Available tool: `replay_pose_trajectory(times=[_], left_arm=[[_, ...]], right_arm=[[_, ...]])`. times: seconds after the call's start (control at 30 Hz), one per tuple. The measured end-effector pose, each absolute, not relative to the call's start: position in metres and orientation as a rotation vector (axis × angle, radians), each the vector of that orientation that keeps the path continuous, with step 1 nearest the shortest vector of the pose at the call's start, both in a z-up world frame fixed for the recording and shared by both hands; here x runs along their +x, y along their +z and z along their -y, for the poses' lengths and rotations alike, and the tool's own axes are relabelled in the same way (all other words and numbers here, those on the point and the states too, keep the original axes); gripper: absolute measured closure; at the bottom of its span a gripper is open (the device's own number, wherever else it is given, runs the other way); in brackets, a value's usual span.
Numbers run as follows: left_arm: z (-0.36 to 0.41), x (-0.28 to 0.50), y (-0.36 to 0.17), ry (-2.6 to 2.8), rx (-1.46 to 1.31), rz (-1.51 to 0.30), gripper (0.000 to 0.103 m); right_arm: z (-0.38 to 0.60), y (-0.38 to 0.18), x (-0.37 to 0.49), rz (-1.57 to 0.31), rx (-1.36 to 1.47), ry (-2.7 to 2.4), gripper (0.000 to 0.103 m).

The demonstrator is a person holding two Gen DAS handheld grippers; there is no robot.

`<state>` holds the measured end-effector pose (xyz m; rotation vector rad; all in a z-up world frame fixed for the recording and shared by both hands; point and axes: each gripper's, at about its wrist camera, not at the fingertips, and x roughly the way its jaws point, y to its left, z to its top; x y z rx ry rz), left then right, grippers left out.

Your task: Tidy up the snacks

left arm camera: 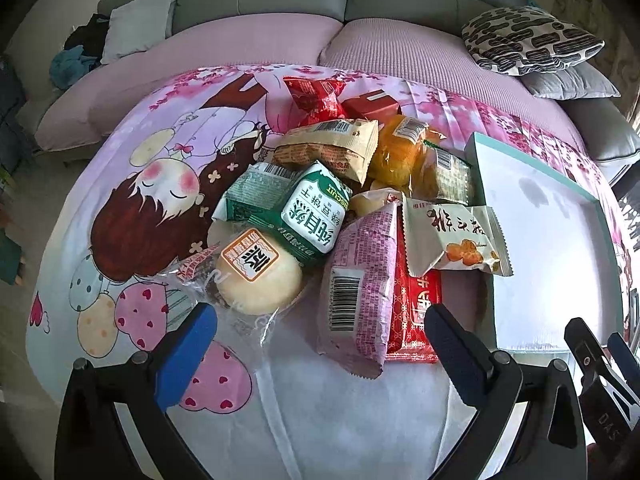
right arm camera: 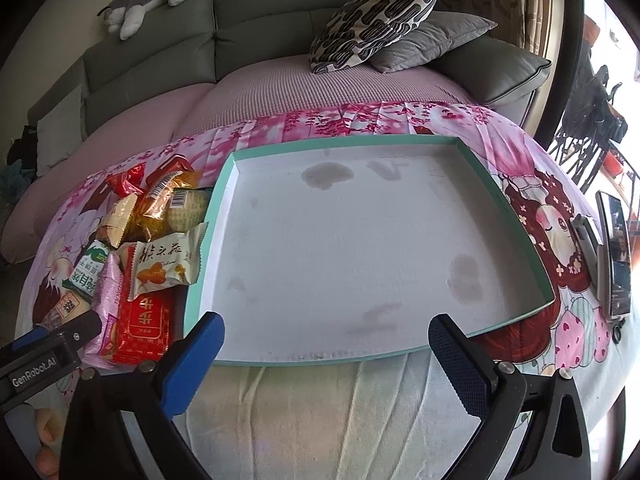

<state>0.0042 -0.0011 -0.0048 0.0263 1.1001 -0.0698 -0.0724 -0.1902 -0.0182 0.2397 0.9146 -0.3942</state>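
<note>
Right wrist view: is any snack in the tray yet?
No, the teal-rimmed tray holds only stains; the snack pile lies on the cloth beside it.

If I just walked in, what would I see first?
A jumbled pile of snack packets sits on the pink cartoon cloth, left of a big shallow teal-edged box with nothing in it but stains. Both the left gripper and the right gripper hover open near the front edge, holding nothing.

The green-and-white packet (left arm camera: 316, 216) in the snack pile carries "BISCUIT" beside Chinese characters. Barcodes stand on the pink wrapper (left arm camera: 360, 280) and the tan packet (left arm camera: 332, 148). The left gripper (right arm camera: 60, 340), at the right wrist view's left edge, reads "GenRobot.AI".
</note>
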Motion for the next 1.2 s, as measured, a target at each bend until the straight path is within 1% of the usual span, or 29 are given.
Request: replay_pose_trajectory(times=[1.2], left_arm=[[0.0023, 0.0020, -0.0052, -0.106, 0.031, -1.100, 0.000]], right_arm=[[0.1893, -0.0220, -0.0698, -0.931, 0.218, -0.397, 0.000]])
